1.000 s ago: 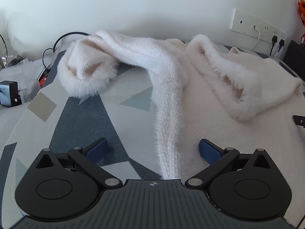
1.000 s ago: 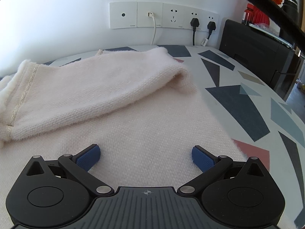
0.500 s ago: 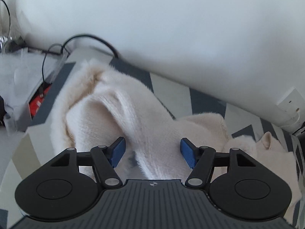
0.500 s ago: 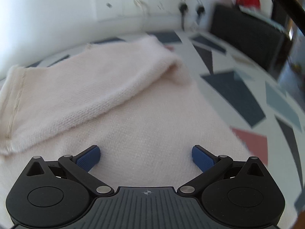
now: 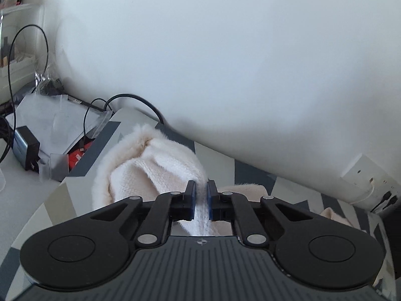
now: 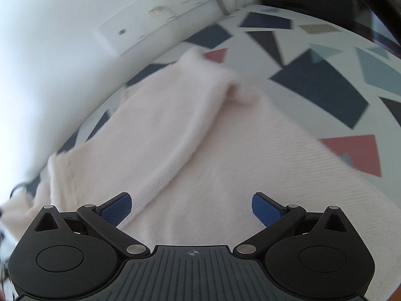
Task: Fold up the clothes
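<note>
A fluffy cream-white sweater [image 6: 225, 165] lies spread on a table with a geometric-pattern cover [image 6: 323, 90]. In the left wrist view my left gripper [image 5: 200, 195] is shut on a sleeve of the sweater [image 5: 160, 173], near its furry cuff at the table's far left corner. In the right wrist view my right gripper [image 6: 191, 207] is open and empty, hovering above the sweater's body, with a folded-over sleeve [image 6: 185, 115] lying diagonally ahead of it.
A white wall runs close behind the table, with a socket strip [image 6: 160, 12] and plugged cables. Left of the table, in the left wrist view, lie a black cable [image 5: 135, 100], a grey adapter [image 5: 25, 148] and plastic-wrapped items [image 5: 55, 123].
My left gripper moved forward to the sleeve near the cuff and closed on it. My right gripper stayed open and tilted, shifting its view leftward over the sweater.
</note>
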